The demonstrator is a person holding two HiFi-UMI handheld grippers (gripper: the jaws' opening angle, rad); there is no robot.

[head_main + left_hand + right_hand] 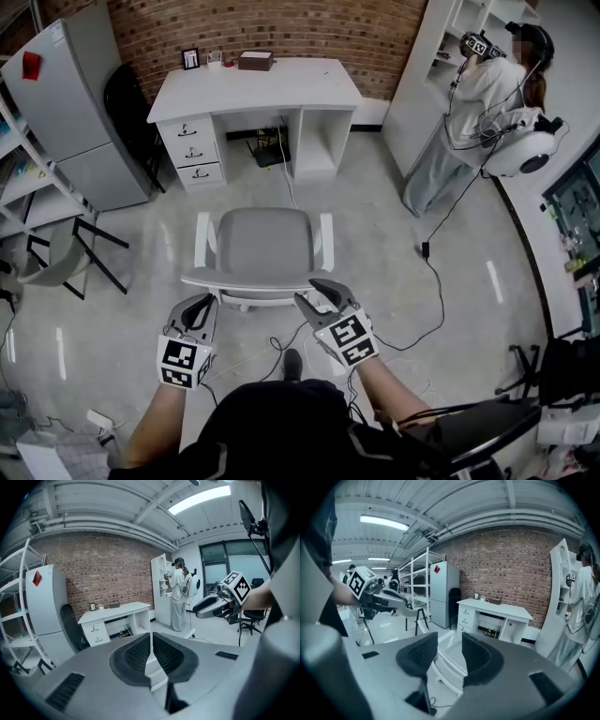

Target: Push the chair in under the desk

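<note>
Just behind the chair (258, 248), parked well short of the desk (253, 89), you've got the left gripper (199, 309) pressed together and the right gripper (317, 294) spread and empty, so I'd say you're lining up to brace against its back and shove forward.

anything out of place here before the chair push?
The chair stands out on open floor, well clear of the desk. A black cable trails loose across the floor to its right. Nothing looks spilled or damaged.
</note>
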